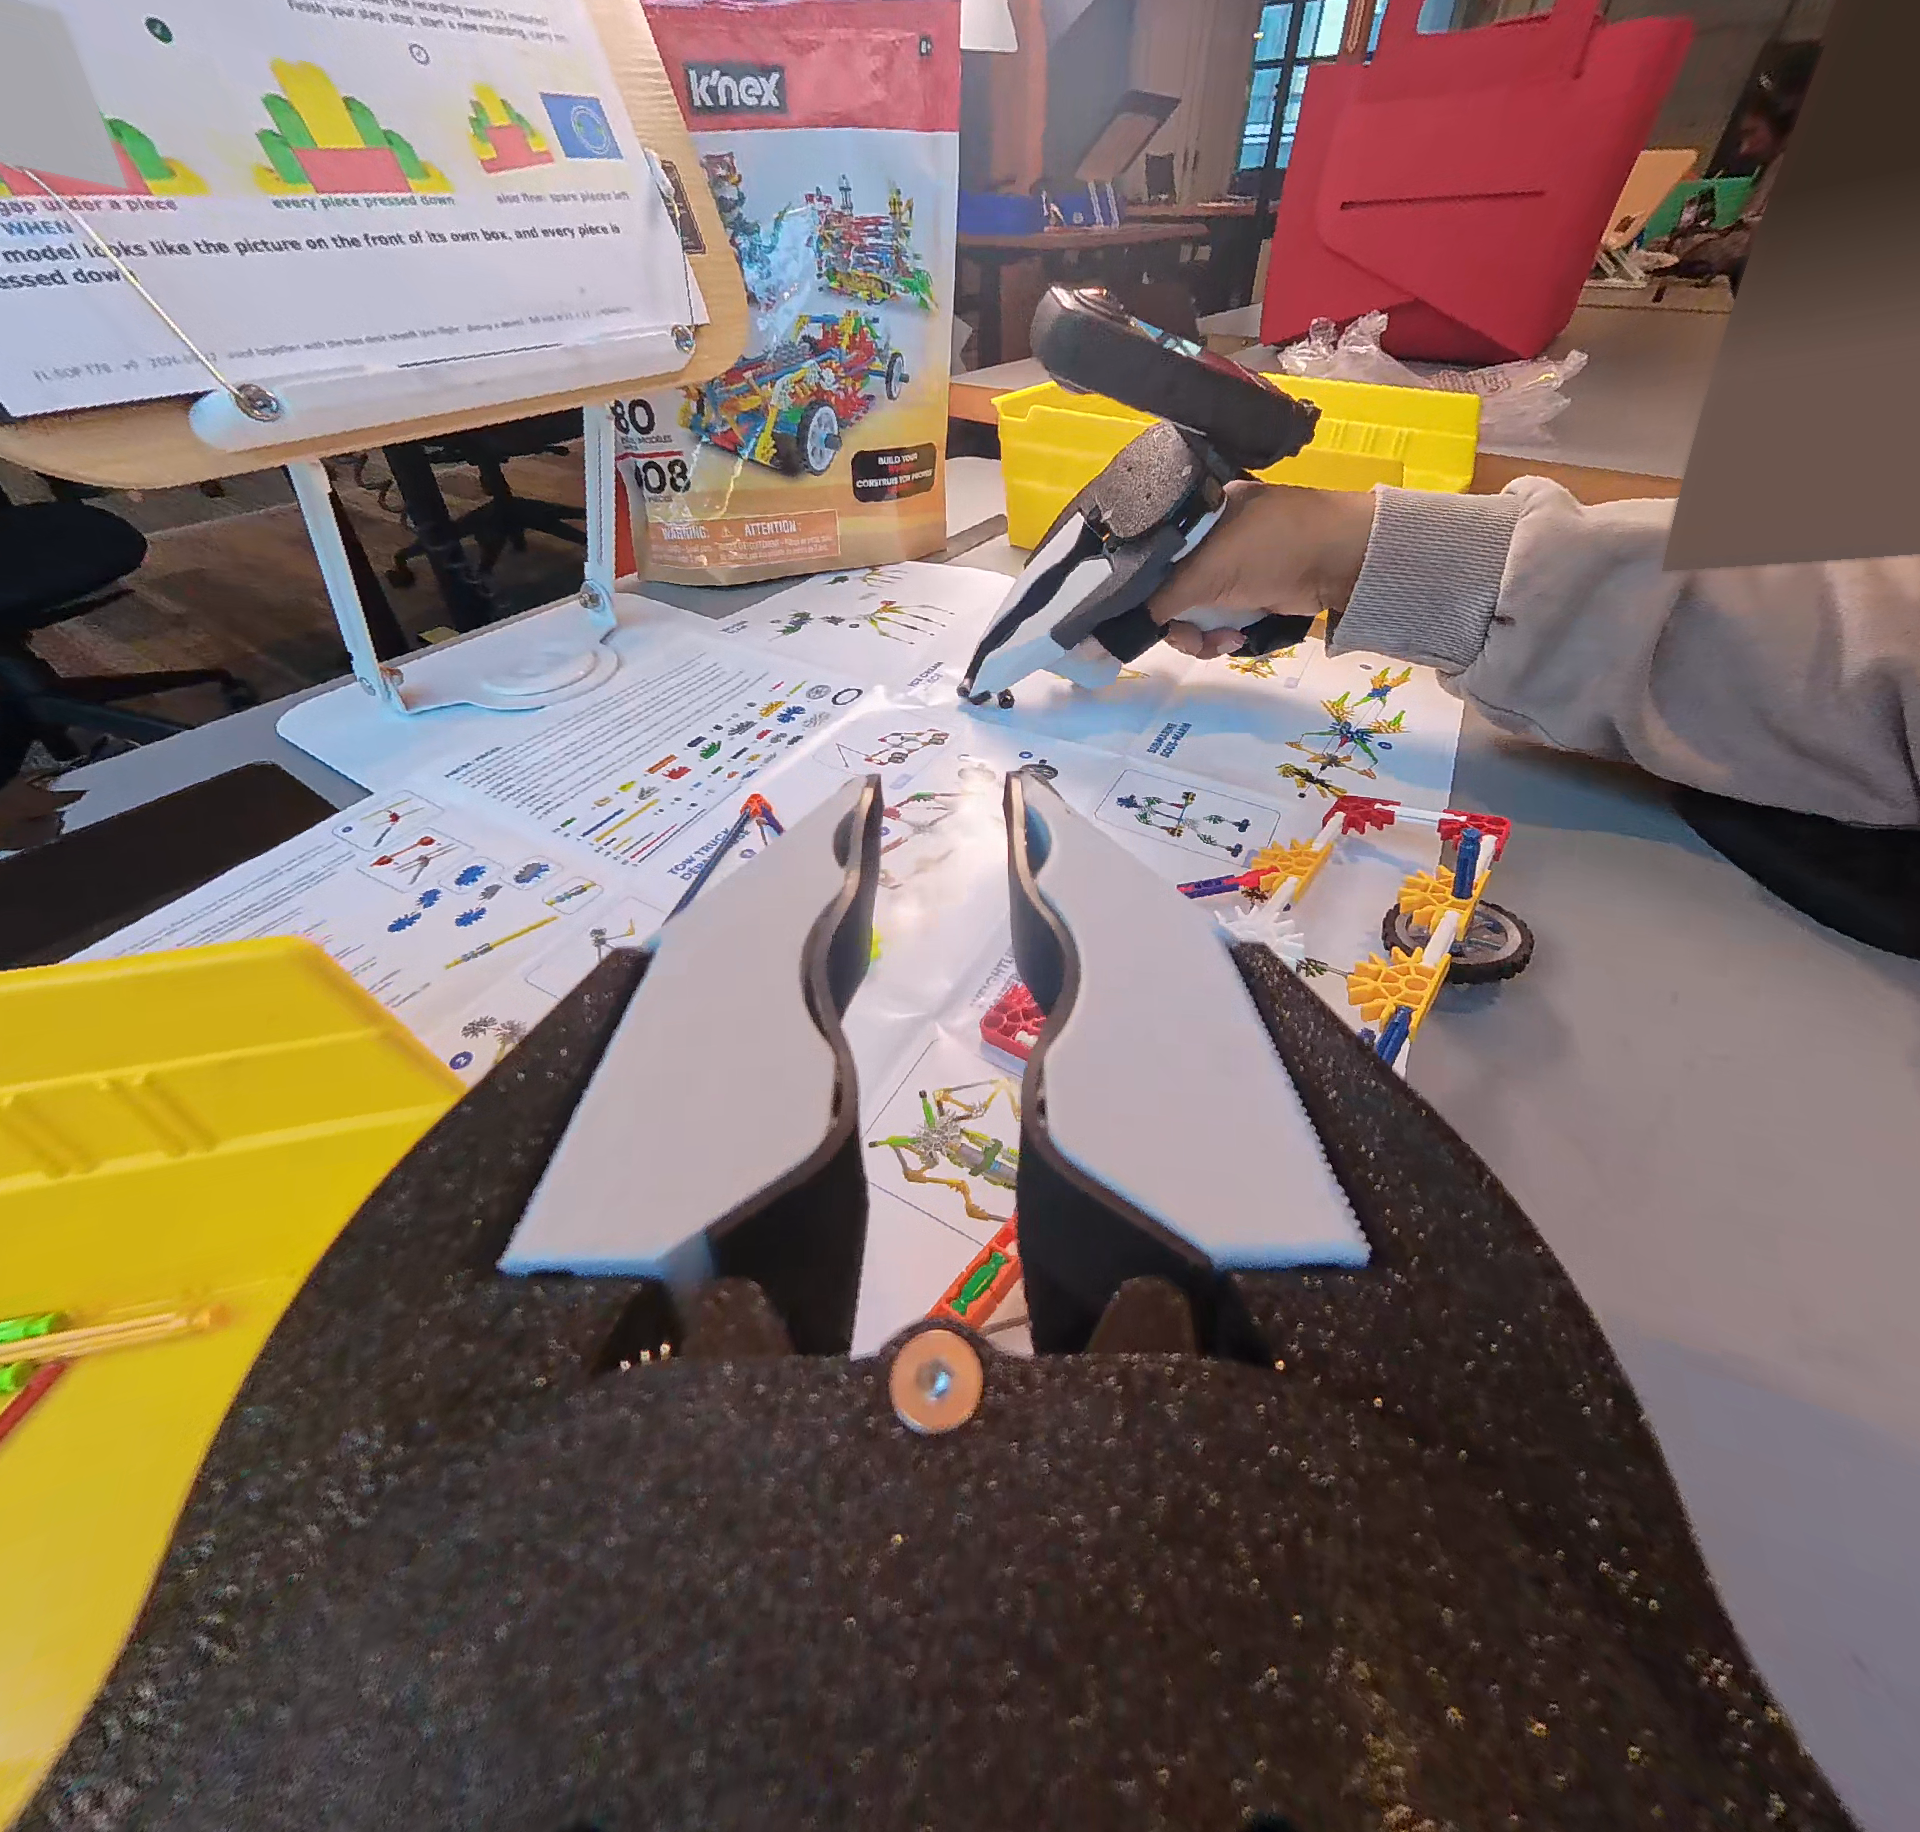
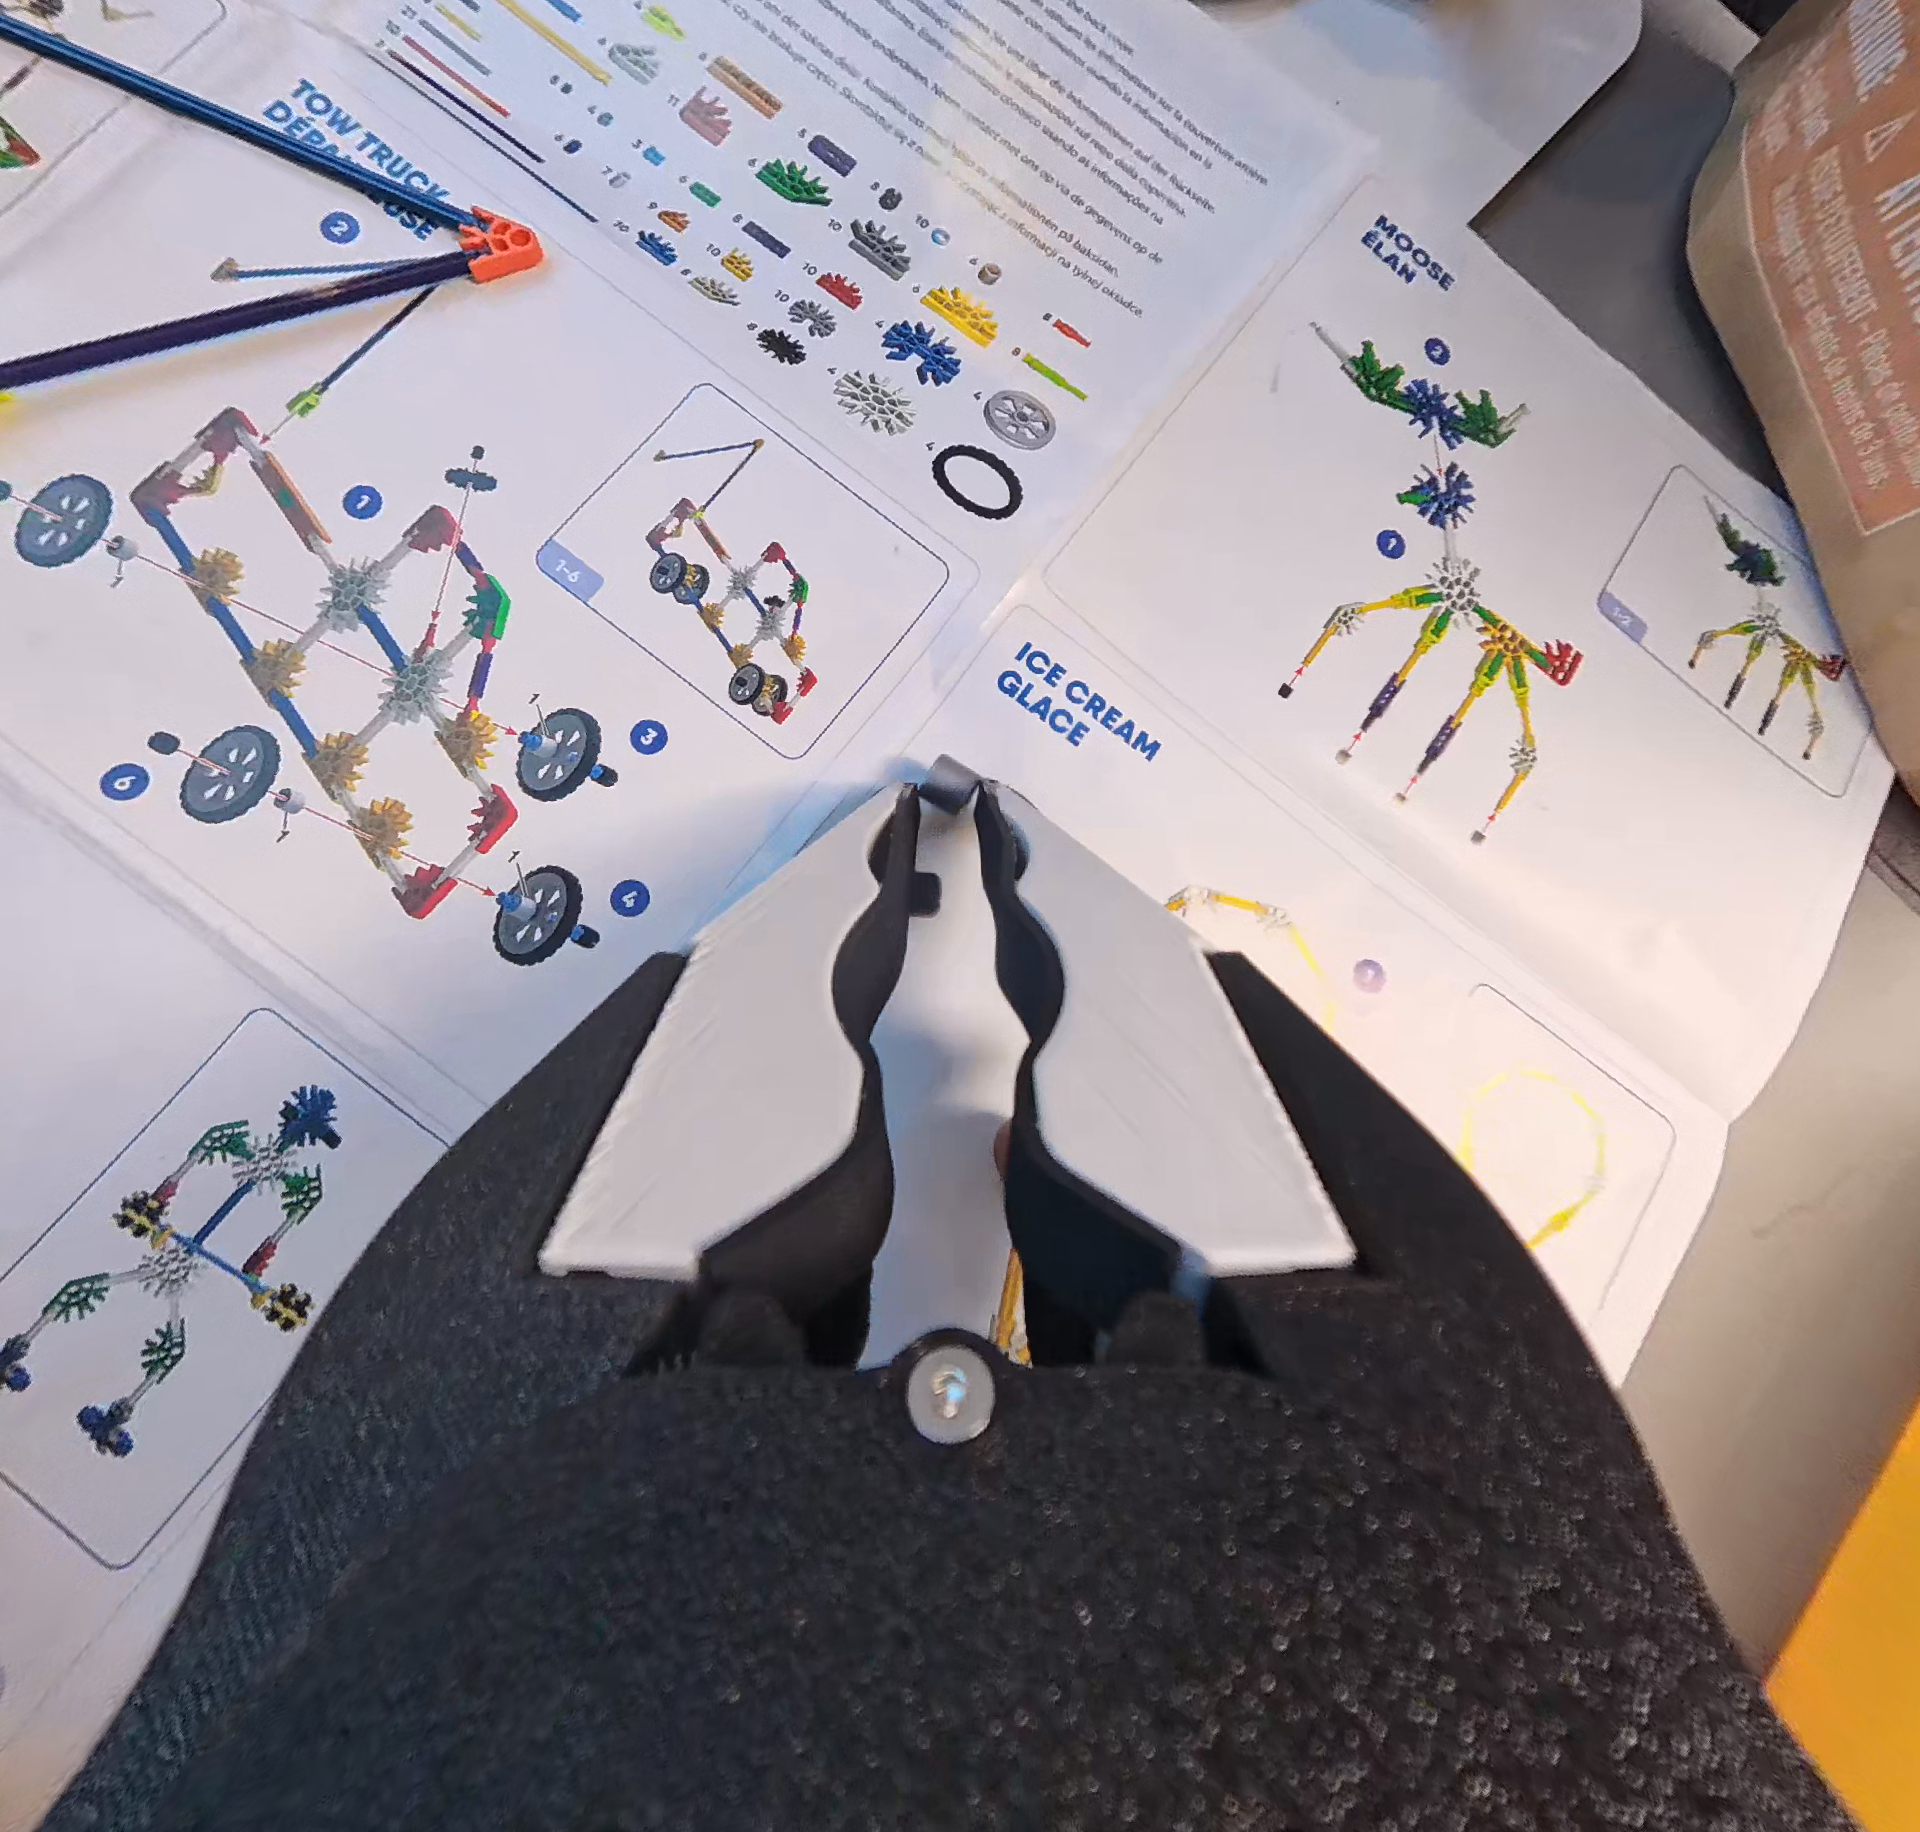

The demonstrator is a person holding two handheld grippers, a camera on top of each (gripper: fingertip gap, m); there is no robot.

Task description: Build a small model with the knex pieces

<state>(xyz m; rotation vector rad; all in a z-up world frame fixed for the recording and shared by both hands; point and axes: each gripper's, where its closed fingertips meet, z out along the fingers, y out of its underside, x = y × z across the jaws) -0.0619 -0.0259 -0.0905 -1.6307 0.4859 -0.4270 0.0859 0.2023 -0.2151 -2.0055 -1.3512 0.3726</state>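
Right gripper (image 2: 948, 795), held in a person's hand (image 1: 1262, 577), tips down on the instruction sheet (image 2: 1195, 494); fingers nearly together, pinching a small grey cylindrical piece (image 2: 948, 776) at the very tips. In the left wrist view the same gripper (image 1: 985, 693) shows two small black bits at its tips; can't tell what they are.

Left gripper (image 1: 943, 795) hovers over the sheet, fingers spread w/ a clear gap, nothing between them.

Nearby:
- part-built rod-and-connector frame (image 1: 1403, 899) w/ one black wheel (image 1: 1475, 941), on the sheet's right edge, right of left gripper.
- orange connector (image 2: 504, 242) joining two long dark-blue rods (image 2: 239, 130), upper left of right gripper, apart from it.
- red piece (image 1: 1008, 1024) just beside left gripper's right finger.
- yellow tray (image 1: 156, 1107) at near left; yellow bin (image 1: 1382, 432) behind right gripper.
- kit bag (image 1: 810, 276) standing at sheet's far end; white doc stand (image 1: 332, 224) left of it.
- red felt tote (image 1: 1475, 151) far back right.
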